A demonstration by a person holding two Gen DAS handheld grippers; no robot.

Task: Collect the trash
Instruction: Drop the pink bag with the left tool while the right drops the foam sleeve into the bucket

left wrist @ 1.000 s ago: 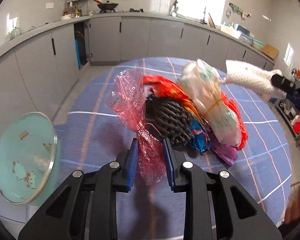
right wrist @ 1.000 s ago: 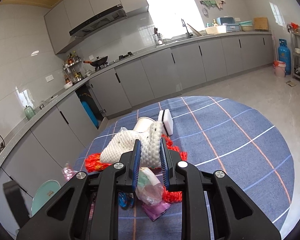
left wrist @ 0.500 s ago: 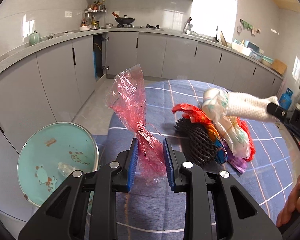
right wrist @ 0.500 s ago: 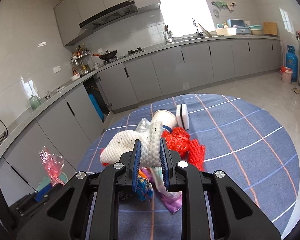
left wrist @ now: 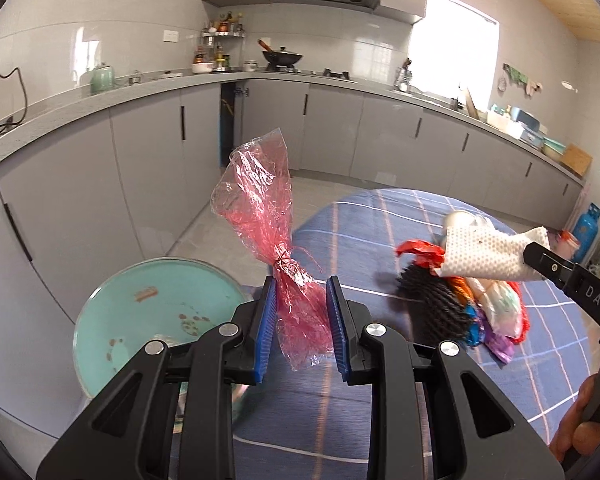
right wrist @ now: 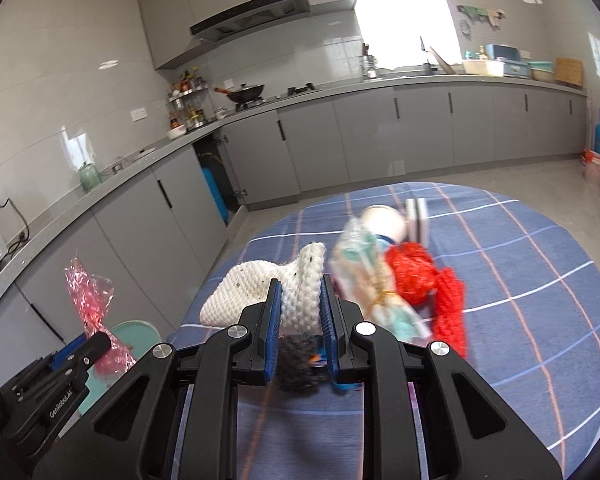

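Pink cellophane (left wrist: 274, 240), tied with thread, is clamped between the blue pads of the left gripper (left wrist: 300, 312) and held in the air above a teal bin (left wrist: 140, 304) beside the table (left wrist: 380, 216); white foam net (right wrist: 284, 292) is pinched by the right gripper (right wrist: 300, 312), lifted over the trash pile (right wrist: 416, 276) lying on the blue checked cloth.

A round desk under a blue checked cloth (right wrist: 520, 280) carries a heap of crumpled colourful wrappers and netting (right wrist: 416, 276) at frame centre.
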